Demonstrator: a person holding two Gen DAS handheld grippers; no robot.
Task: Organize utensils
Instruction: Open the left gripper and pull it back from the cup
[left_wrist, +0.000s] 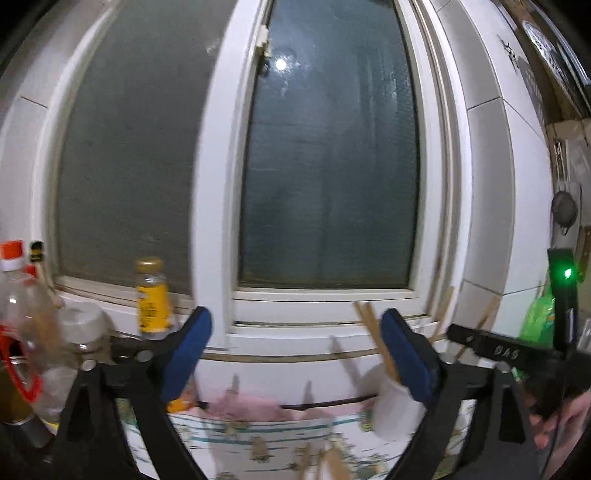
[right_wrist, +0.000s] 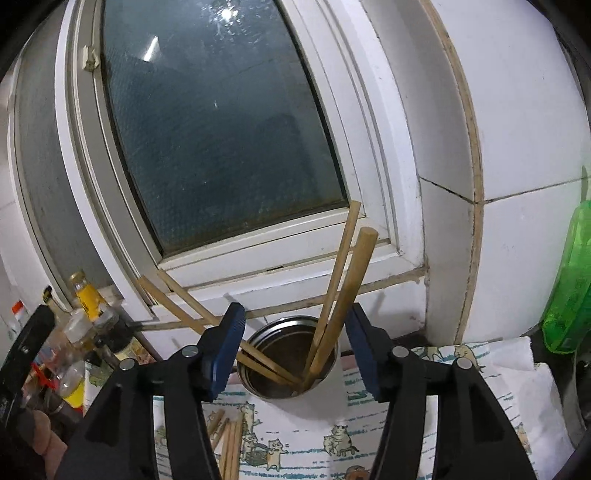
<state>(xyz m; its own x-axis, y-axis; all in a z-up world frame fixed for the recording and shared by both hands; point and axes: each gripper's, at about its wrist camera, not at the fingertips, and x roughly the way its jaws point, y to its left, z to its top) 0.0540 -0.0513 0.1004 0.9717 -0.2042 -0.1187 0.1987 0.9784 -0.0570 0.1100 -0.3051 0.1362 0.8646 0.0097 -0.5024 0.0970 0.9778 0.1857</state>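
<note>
Standing in the metal holder (right_wrist: 288, 356) right ahead of your right gripper (right_wrist: 295, 350) are four wooden sticks: a thin pair of chopsticks (right_wrist: 184, 310) leaning left, and a thin one beside a thicker rod (right_wrist: 343, 302) leaning right against the window frame (right_wrist: 258, 254). More loose chopsticks (right_wrist: 229, 443) lie on the cat-print cloth (right_wrist: 314, 443) just below your right fingers, and those look like the next ones to gather. Both of your grippers are spread wide and carry nothing. To do this well, tip the right gripper down toward the loose bundle, line the fingers across the sticks rather than along them, and close near the middle so they don't fan out. Then lift clear of the holder's rim before dropping them in, or you'll knock the leaning ones. Your right gripper hovers level, aimed at the holder. Your left gripper (left_wrist: 295, 354) sits higher, pointing at the window, its view blurred, with the white-sided holder showing just inside its right finger. Bottles (right_wrist: 88, 299) crowd the desk on the left; mind them.
</note>
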